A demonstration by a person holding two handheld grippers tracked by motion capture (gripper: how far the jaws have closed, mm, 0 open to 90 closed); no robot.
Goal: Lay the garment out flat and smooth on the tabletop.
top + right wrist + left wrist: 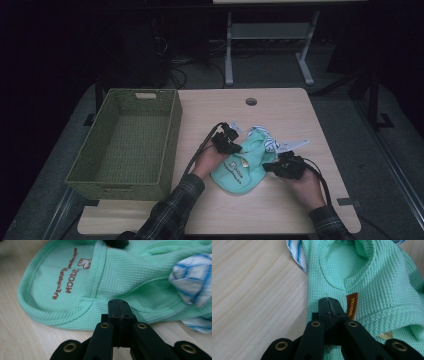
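A mint-green waffle-knit garment [244, 167] with brown lettering lies on the wooden table [285, 107]. My left gripper [226, 141] sits at its upper left edge. In the left gripper view the jaws [329, 305] are pressed together over the green fabric [374, 282], beside a small brown label [352, 305]. My right gripper [281, 167] is at the garment's right edge. In the right gripper view its closed jaws [118, 305] nip the hem of the green cloth [120, 272]. A blue-and-white striped cloth [268, 141] lies partly under the garment.
A green woven basket [172, 120] stands empty on the table's left side. The tabletop has a round hole [251, 101] near its far edge. Beyond the table, the white legs of another desk [229, 55] and cables are on the dark floor.
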